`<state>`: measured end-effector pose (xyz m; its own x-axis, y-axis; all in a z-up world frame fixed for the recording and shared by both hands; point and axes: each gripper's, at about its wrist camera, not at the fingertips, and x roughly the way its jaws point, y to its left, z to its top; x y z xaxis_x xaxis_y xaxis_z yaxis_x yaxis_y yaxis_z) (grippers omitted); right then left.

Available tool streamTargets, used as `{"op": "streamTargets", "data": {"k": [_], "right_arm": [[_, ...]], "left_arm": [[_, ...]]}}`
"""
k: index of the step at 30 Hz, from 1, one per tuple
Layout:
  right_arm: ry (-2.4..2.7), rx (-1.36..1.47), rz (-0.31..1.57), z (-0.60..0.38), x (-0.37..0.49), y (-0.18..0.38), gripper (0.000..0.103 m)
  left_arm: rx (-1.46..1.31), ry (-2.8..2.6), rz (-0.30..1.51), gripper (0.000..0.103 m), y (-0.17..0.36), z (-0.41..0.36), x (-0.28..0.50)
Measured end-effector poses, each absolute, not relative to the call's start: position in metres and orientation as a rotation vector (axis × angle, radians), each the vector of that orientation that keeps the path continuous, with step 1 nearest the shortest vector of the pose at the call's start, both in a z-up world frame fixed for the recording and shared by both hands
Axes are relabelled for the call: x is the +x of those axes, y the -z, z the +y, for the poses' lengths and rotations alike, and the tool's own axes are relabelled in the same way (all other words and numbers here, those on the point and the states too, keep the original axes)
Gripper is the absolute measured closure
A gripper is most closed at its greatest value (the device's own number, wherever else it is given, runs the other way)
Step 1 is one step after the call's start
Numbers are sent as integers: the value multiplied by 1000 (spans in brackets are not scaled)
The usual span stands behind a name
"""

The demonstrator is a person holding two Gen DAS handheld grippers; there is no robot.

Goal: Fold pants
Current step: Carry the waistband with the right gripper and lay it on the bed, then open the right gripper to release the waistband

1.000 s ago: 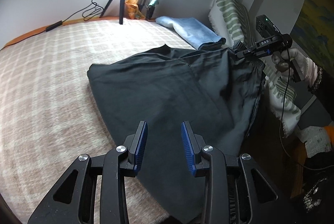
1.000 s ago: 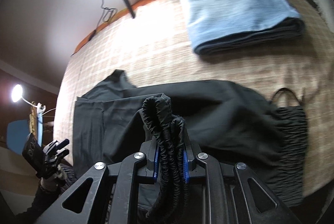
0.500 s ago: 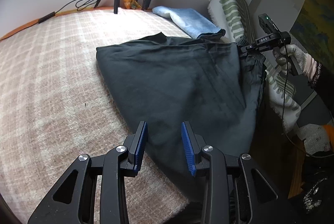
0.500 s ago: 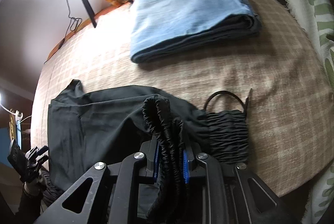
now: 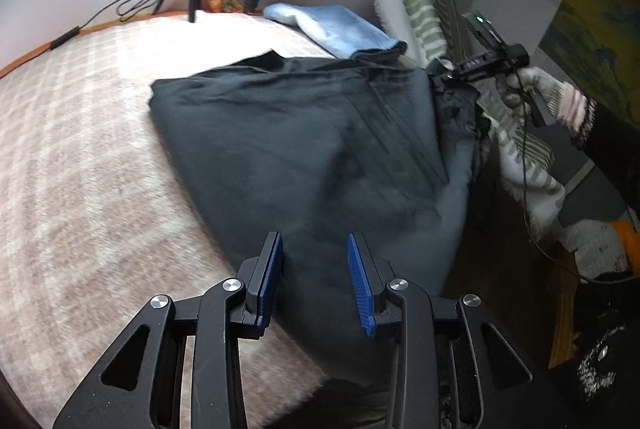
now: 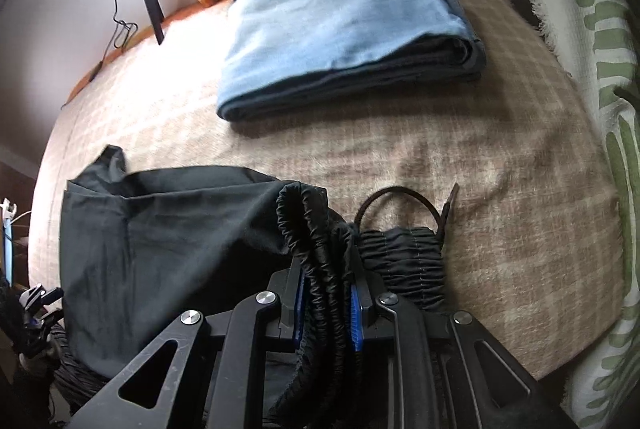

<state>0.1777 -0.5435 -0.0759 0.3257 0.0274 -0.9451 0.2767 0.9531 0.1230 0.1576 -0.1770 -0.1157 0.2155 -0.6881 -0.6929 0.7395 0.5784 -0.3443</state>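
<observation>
**Waistband carried closer to the folded blue stack**

Since the earlier frame, the right gripper (image 6: 325, 303) has shifted its bunched elastic waistband (image 6: 316, 241) toward the folded blue jeans (image 6: 344, 25); these now lie nearer ahead of it. Its blue pads clamp the gathered waistband, pointing steeply down at the plaid bed cover (image 6: 500, 165). The gloved right hand (image 5: 548, 95) grips the handle, arm extended from the right in the left view. The black pants (image 5: 304, 145) lie spread on the cover, one edge draped off the bed side. The left gripper (image 5: 315, 279) hovers over the near pants edge, jaws parted, nothing between them. No containers in view.
</observation>
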Motion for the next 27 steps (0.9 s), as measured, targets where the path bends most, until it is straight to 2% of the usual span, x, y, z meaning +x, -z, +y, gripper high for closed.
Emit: {"op": "streamTargets", "data": {"k": [3, 5, 9, 13, 17, 18, 19, 22, 27], "right_arm": [[178, 253, 1238, -540, 174, 75, 78], [233, 186, 1237, -536, 170, 69, 58], [317, 96, 1161, -522, 155, 46, 58], [295, 27, 1035, -488, 137, 23, 44], [189, 64, 994, -457, 132, 25, 43], [150, 100, 989, -448, 132, 28, 43], [124, 126, 985, -441, 135, 31, 43], [32, 196, 973, -416, 141, 38, 42], [-144, 220, 993, -358, 166, 44, 36]], "left_arm": [[129, 1015, 913, 71, 115, -181, 146], [178, 1026, 914, 71, 119, -181, 137], [232, 1028, 908, 71, 124, -172, 123], [217, 1019, 911, 71, 122, -161, 116], [96, 994, 920, 71, 116, -148, 124], [62, 981, 923, 62, 115, -146, 126], [6, 952, 927, 50, 114, -142, 132], [-121, 898, 941, 48, 118, -135, 143], [-234, 854, 985, 49, 134, -136, 151]]}}
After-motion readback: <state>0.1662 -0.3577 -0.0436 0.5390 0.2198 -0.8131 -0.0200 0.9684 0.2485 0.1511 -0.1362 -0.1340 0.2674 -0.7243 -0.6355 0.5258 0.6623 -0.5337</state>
